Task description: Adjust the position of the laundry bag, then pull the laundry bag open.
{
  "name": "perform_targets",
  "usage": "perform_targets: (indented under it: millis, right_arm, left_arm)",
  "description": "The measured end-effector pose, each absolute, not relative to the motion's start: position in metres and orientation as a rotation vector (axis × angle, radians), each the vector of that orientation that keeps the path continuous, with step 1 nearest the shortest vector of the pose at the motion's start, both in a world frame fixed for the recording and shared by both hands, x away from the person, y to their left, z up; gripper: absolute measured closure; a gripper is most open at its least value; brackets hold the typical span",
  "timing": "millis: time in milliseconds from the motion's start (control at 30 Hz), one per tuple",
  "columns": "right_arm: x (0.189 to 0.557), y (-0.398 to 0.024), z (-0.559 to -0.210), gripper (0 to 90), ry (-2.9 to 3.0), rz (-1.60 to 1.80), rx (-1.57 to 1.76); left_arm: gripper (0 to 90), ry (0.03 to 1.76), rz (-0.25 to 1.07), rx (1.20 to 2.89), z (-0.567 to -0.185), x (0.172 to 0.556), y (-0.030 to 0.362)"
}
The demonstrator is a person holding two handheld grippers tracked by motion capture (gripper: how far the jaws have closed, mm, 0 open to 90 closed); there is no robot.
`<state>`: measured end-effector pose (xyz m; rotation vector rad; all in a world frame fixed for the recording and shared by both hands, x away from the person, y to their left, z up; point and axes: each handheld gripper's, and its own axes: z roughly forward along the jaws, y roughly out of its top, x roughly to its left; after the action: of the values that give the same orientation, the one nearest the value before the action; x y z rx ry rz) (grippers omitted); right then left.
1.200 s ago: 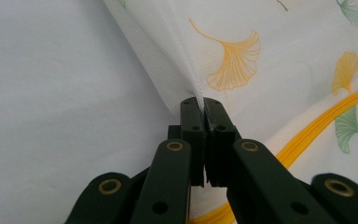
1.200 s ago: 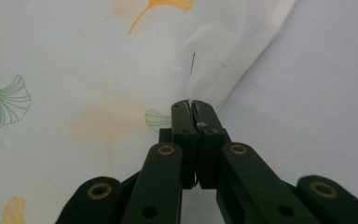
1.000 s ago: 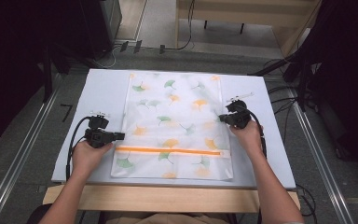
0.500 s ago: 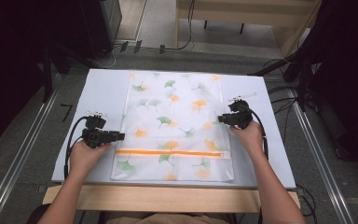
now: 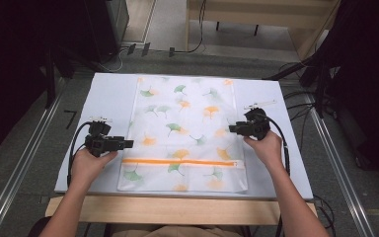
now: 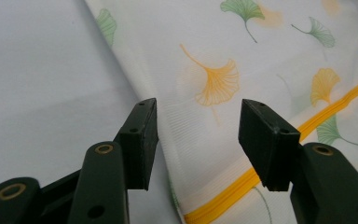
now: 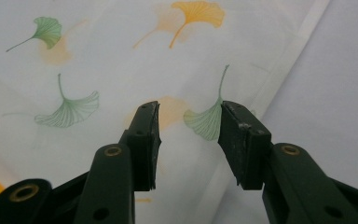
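A thin leaf-print bag (image 5: 182,133) with an orange zipper (image 5: 177,162) lies flat in the middle of the counter (image 5: 108,98). The left hand-held gripper (image 5: 127,143) and right hand-held gripper (image 5: 232,129) sit at its side edges, jaws apart and empty. Fabric lying this flat could slip a pinch, or one side might bunch and drag the bag askew.

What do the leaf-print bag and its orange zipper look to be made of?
The leaf-print bag looks like thin white fabric, probably fine mesh or ribbed weave: faint parallel lines show near the left gripper, matte finish. The orange zipper looks like plastic coil on fabric tape, though detail is too small to confirm.
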<state>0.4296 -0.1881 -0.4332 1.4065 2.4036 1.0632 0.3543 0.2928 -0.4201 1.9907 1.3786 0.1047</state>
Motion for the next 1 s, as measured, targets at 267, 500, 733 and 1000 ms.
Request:
perform_targets:
  millis: [267, 500, 733, 1000]
  right_arm:
    - [0.405, -0.197, -0.431, 59.7, 2.422, 1.071, 1.390]
    - [0.389, -0.200, -0.429, 61.5, 2.432, 1.062, 1.368]
    - [0.379, -0.202, -0.430, 61.8, 2.435, 1.072, 1.362]
    - [0.364, -0.205, -0.431, 62.3, 2.437, 1.069, 1.364]
  left_arm:
    - [41.6, 1.321, 0.103, 2.009, -0.414, 0.354, 0.282]
    - [38.9, 1.285, 0.097, 2.040, -0.412, 0.355, 0.271]
    - [38.0, 1.236, 0.098, 2.055, -0.407, 0.353, 0.259]
    - [37.9, 1.197, 0.081, 2.075, -0.405, 0.353, 0.246]
